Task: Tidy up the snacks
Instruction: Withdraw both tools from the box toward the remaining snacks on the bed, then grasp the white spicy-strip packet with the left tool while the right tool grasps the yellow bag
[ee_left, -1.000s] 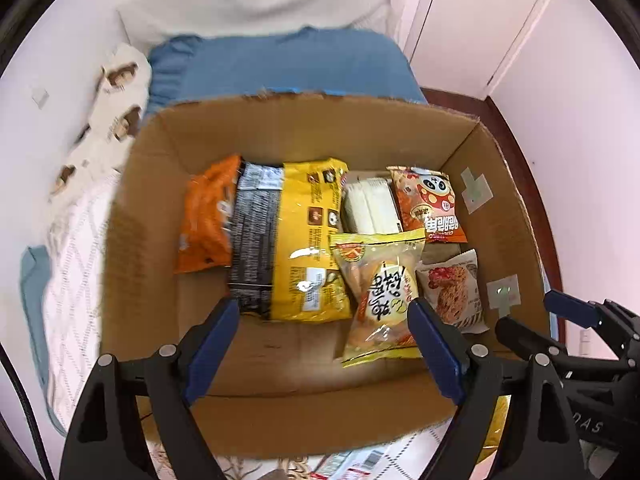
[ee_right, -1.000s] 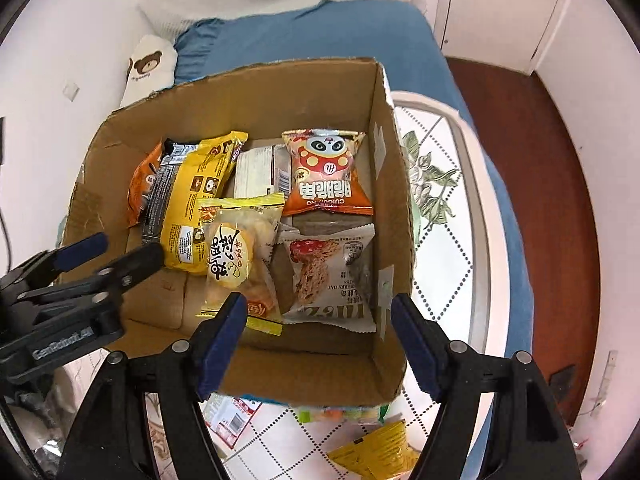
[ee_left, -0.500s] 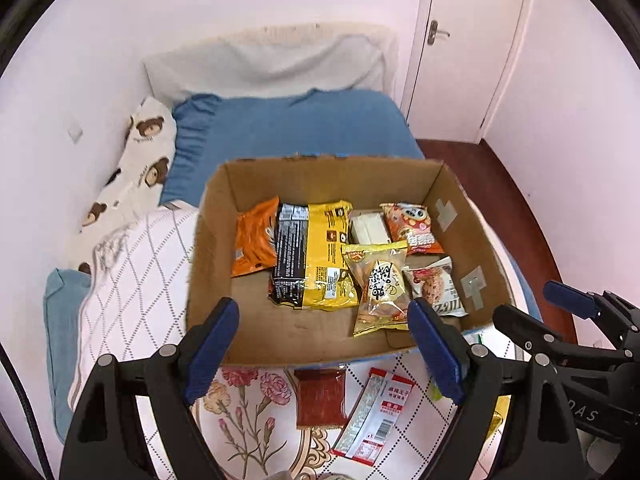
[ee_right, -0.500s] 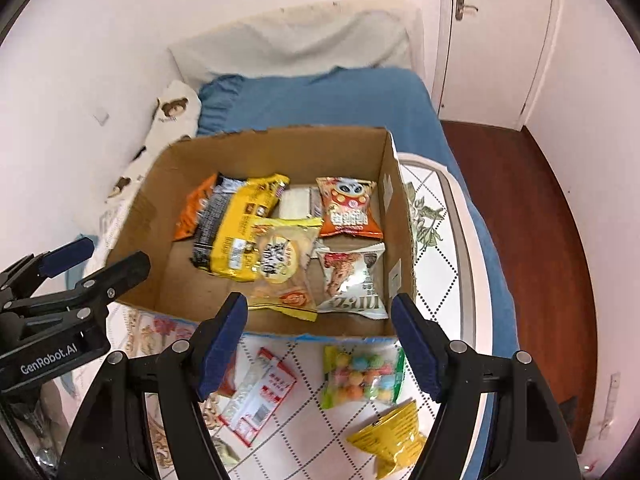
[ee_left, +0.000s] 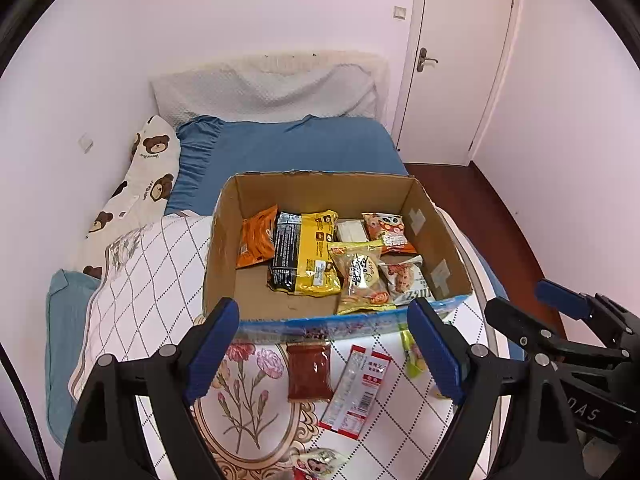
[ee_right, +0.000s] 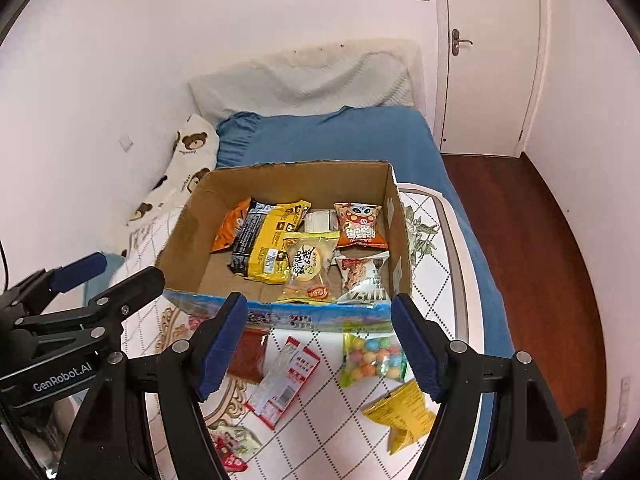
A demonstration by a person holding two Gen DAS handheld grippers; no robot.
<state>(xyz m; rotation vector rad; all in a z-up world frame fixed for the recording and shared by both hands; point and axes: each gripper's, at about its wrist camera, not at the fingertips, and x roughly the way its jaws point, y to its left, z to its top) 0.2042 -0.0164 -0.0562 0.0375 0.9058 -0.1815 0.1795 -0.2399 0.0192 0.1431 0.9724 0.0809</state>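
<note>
My left tool (ee_left: pixel 326 350) hangs wide with nothing between its blue pads, above the quilted cover near the front wall of the cardboard box (ee_left: pixel 224 256). The box sits on the bed (ee_left: pixel 288 148), its top open.

Inside it, from left to right, lie an orange packet (ee_left: pixel 256 242) leaning on the left part of the floor, a black-and-yellow bag (ee_left: pixel 306 258) partly over it, a white pack (ee_left: pixel 351 231) at the back, and an orange panda packet (ee_left: pixel 386 232) by the right wall. In front of those lie a clear pastry pack (ee_left: pixel 360 276) and a cookie packet (ee_left: pixel 406 280), touching each other.

Outside the box, just before its front wall, a dark red packet (ee_left: pixel 310 370) and a red-and-white sachet (ee_left: pixel 358 390) lie side by side on the cover. Further right lies a bag of coloured candy balls (ee_right: pixel 374 360), and nearer to me a yellow packet (ee_right: pixel 402 414). A small red-and-white packet (ee_right: pixel 230 450) lies at the lower left, partly hidden by my tool's frame.

My right tool (ee_right: pixel 318 346) is likewise wide and carries nothing, held over the sachet and the candy bag.
</note>
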